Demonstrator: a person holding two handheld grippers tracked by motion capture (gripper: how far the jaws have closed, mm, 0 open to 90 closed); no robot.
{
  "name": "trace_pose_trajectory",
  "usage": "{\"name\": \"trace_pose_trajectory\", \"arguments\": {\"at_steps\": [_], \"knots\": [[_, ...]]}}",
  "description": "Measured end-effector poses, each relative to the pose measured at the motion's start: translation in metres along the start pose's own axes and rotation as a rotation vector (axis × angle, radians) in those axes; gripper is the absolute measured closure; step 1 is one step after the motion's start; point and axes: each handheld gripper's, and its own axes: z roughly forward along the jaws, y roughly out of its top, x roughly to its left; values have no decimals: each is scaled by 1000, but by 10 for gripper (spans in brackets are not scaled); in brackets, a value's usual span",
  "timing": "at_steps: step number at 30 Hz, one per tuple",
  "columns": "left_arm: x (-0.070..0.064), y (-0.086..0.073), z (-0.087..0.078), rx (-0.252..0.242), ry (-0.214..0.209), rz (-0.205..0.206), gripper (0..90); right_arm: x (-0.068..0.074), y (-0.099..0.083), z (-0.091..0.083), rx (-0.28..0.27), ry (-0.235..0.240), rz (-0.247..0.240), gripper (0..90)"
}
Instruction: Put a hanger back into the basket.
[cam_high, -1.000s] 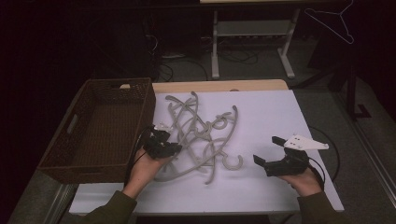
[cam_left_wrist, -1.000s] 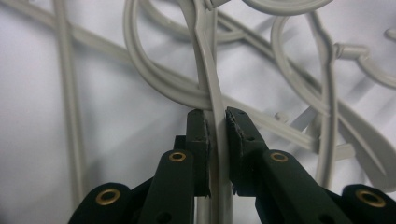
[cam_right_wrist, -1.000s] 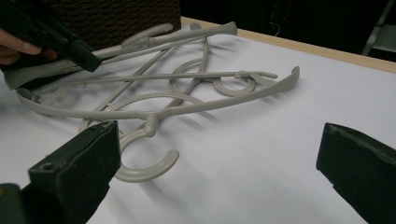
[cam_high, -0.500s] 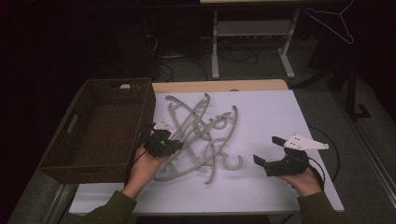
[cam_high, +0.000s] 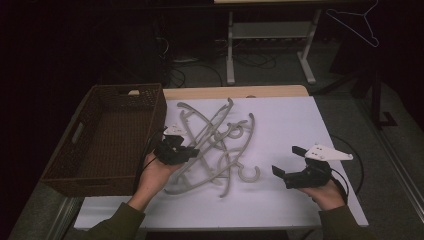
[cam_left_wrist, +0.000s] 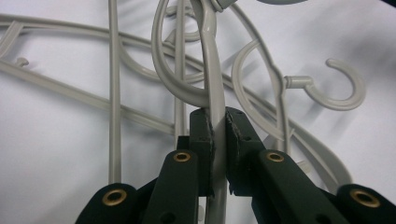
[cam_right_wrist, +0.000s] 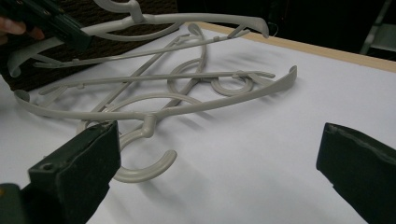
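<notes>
Hanger (cam_left_wrist: 215, 93) arm pinched between the jaws of my left gripper (cam_high: 176, 149), lifted above the grey pile (cam_high: 220, 145) just right of it. My right gripper (cam_high: 295, 167) hovers low over the white table (cam_high: 290, 120), jaws wide, gripping nothing. Wicker basket (cam_high: 107, 135) touches my left hand's outer side; bare tabletop lies ahead of the right gripper.

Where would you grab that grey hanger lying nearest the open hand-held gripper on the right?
Probably the nearest hanger by its straight arm beside the hook, from above, jaws across it. The arm is thin and lies flat; the hook is curved. The right hand-held gripper is open.
</notes>
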Motion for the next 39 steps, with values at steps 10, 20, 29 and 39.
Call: {"name": "trace_pose_trajectory", "arguments": {"at_steps": [10,20,29,39], "knots": [[-1,14,-9,-28,-29,0,826,-1,0,0,-5,0,4,0],[2,32,-18,-28,-59,7,827,-2,0,-1,-14,2,18,0],[10,48,-33,-27,-94,24,827,-2,-1,-1,-16,-2,13,0],[21,58,-54,-53,-103,17,828,-3,-1,-2,-19,-5,18,0]]}}
